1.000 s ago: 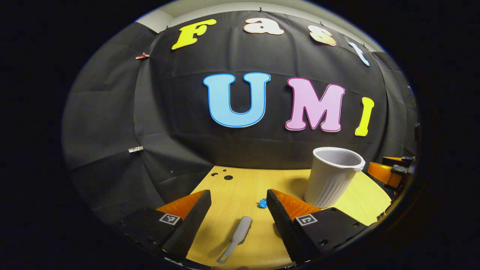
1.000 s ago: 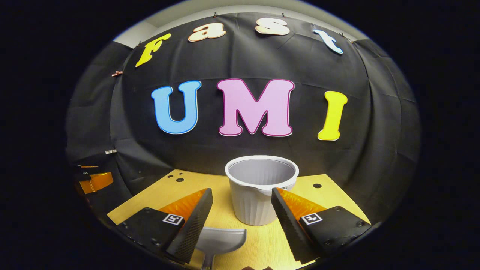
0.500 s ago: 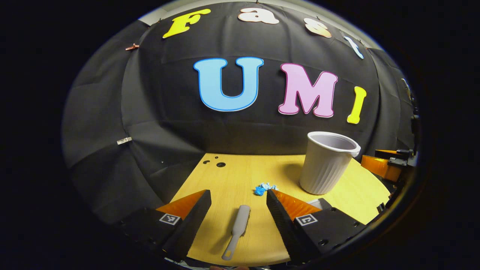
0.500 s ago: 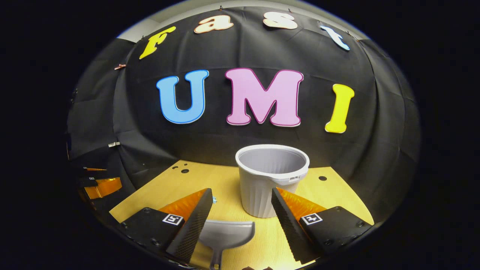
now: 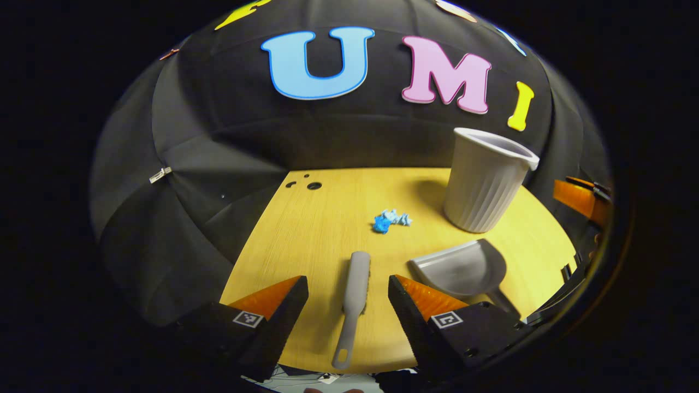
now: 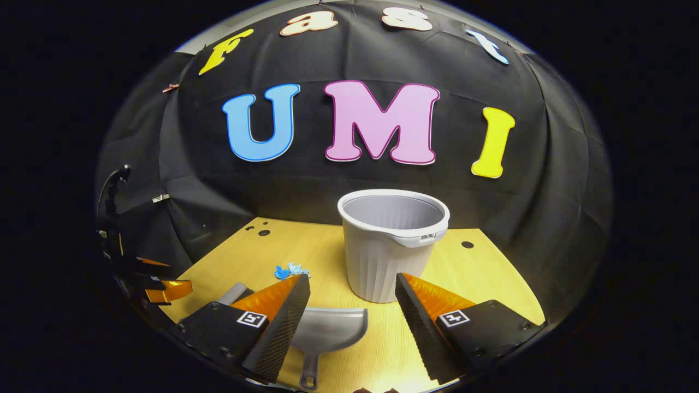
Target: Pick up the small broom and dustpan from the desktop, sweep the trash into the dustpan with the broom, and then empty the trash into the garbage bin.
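Tipping down over the last second, with more desk (image 5: 306, 229) now under the left claw (image 5: 348, 305): fingers apart, straddling the broom (image 5: 355, 297), gripping nothing yet. Hovering likewise on the right, right claw (image 6: 352, 322) apart above the dustpan (image 6: 327, 333), handle pointing back toward the near edge. Probably the approach before both pickups, so nothing lifted or swept so far. Lying beyond the broom's tip, well short of the back wall: blue scrap of trash (image 5: 390, 220). Standing upright behind the dustpan, just right of the trash: grey bin (image 5: 483, 188). Plenty of bare wood left of the broom for a sweeping stroke; tighter on the right, with bin and dustpan close together and the desk's near edge right under both handles.
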`<move>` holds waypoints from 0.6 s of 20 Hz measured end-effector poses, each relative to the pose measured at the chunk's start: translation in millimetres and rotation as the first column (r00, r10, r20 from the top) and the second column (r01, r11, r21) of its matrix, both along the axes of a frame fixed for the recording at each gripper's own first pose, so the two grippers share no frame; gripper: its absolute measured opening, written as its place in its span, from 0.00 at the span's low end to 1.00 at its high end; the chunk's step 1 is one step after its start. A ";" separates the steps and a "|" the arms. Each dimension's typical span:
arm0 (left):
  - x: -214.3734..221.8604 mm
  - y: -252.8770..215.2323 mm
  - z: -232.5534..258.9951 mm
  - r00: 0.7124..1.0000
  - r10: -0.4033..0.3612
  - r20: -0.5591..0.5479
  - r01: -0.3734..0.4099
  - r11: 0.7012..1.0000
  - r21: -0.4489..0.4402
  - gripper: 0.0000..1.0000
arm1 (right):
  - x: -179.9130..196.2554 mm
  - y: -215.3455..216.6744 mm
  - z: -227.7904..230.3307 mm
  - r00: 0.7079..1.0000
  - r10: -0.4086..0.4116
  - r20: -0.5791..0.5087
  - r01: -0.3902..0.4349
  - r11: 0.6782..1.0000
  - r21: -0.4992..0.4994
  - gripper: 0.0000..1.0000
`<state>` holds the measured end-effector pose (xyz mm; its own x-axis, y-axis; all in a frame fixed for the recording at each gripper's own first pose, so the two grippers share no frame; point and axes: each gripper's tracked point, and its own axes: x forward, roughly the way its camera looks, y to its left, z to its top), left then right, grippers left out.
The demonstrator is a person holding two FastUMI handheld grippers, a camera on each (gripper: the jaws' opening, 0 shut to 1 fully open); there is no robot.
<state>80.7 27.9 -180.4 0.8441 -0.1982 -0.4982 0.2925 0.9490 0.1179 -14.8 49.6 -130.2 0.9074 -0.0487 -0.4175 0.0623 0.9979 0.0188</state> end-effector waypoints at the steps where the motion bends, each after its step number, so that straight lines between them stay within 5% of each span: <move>1: -0.3 -0.2 -13.8 0.999 -0.007 -0.038 0.007 1.000 0.007 0.95 | 0.5 1.2 -4.6 1.000 -0.002 -0.012 0.002 1.000 0.005 0.98; 12: 5.2 9.1 -119.0 0.946 -0.008 -0.324 0.034 0.997 0.075 0.96 | -36.7 6.5 -38.0 0.991 -0.018 -0.133 0.021 1.000 0.022 0.98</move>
<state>85.9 36.9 -299.4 0.6314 -0.1637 -0.7580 0.3472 0.9337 0.0876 -51.5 56.1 -168.2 0.8426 -0.0545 -0.5358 0.0851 0.9958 0.0326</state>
